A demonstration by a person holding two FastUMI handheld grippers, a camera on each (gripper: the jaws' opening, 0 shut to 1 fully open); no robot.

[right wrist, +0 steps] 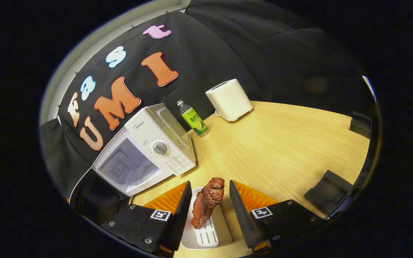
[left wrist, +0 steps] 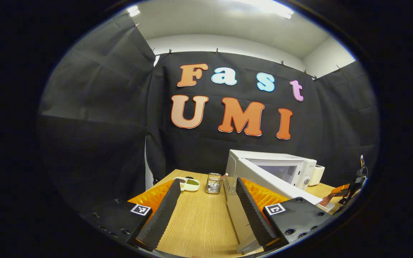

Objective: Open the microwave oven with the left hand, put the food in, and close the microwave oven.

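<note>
Steak (right wrist: 208,200) stands up off its tray (right wrist: 206,234) between the right gripper's (right wrist: 208,204) spread, untouching fingers, microwave (right wrist: 145,150) ahead-left with its door swung open beside the open, empty left gripper (left wrist: 206,211).

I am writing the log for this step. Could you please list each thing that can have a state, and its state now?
Microwave door: swung open.
Steak: between the right claw's fingers, tilted, lower end over the white tray; contact unclear.
Left claw: open, beside the door.
Right claw: open around the steak.
Bottle: upright, capped.
Toaster: upright on the table.
</note>
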